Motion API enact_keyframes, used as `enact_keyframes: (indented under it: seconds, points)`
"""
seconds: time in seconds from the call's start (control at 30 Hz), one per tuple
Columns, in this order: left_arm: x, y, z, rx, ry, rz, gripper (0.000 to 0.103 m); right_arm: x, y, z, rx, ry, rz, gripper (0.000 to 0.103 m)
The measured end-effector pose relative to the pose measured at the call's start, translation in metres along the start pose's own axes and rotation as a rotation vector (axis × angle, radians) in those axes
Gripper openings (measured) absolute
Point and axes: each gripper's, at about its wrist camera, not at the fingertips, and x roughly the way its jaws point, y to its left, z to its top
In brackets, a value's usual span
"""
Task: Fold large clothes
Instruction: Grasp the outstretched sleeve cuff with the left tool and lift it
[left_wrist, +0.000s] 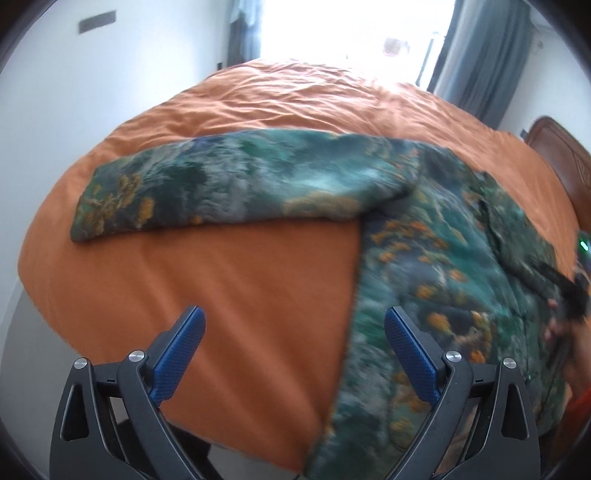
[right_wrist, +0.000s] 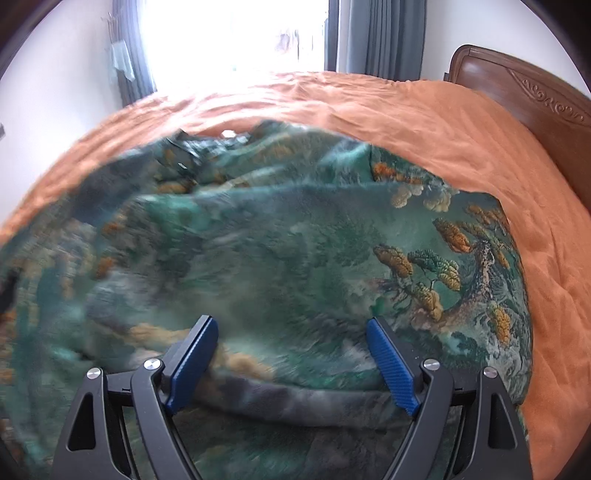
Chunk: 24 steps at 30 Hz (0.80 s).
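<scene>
Garment (left_wrist: 424, 258) motion-blurred, cut off at frame edge; hem (right_wrist: 295, 402) readable.

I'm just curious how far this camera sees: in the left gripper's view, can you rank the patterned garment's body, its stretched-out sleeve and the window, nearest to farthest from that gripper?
From the left gripper:
1. Garment body, right, beside the right finger.
2. Sleeve, stretched leftward across mid-bed.
3. Window, beyond the bed's far edge.

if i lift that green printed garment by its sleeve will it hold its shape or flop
Likely flop: the garment lies in soft wrinkles and its sleeve bends flat onto the bedspread. It looks slightly padded, so probably some weight and drag. The rest would likely trail behind the sleeve.
</scene>
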Motion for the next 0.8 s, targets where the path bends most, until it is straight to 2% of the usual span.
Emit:
enact_keyframes:
  seconds: [0.1, 0.17, 0.3, 0.43, 0.53, 0.57, 0.6, 0.67, 0.8]
  points:
    - [0.017, 0.035, 0.014, -0.098, 0.013, -0.019, 0.098, -0.046, 0.009, -0.005, -0.021, -0.069, 0.113, 0.085]
    - [0.028, 0.063, 0.026, -0.203, 0.007, -0.047, 0.098, -0.082, 0.017, -0.016, -0.054, -0.088, 0.185, 0.085]
    - [0.061, 0.112, 0.046, -0.395, 0.017, -0.071, 0.098, -0.138, 0.027, -0.050, -0.086, -0.117, 0.258, 0.085]
    - [0.084, 0.143, 0.060, -0.530, -0.023, -0.025, 0.094, -0.164, 0.031, -0.088, -0.100, -0.119, 0.269, 0.085]
    - [0.087, 0.148, 0.071, -0.566, -0.074, 0.037, 0.062, -0.173, 0.036, -0.112, -0.120, -0.086, 0.268, 0.085]
    - [0.086, 0.147, 0.075, -0.561, -0.084, 0.063, 0.031, -0.174, 0.038, -0.118, -0.130, -0.079, 0.268, 0.085]
    - [0.085, 0.144, 0.080, -0.543, -0.089, 0.097, 0.014, -0.176, 0.039, -0.124, -0.139, -0.076, 0.268, 0.085]
    - [0.076, 0.131, 0.088, -0.498, -0.107, 0.145, 0.010, -0.180, 0.042, -0.136, -0.160, -0.070, 0.265, 0.085]
    - [0.031, 0.066, 0.111, -0.267, -0.235, 0.262, 0.009, -0.184, 0.033, -0.148, -0.136, -0.085, 0.277, 0.085]
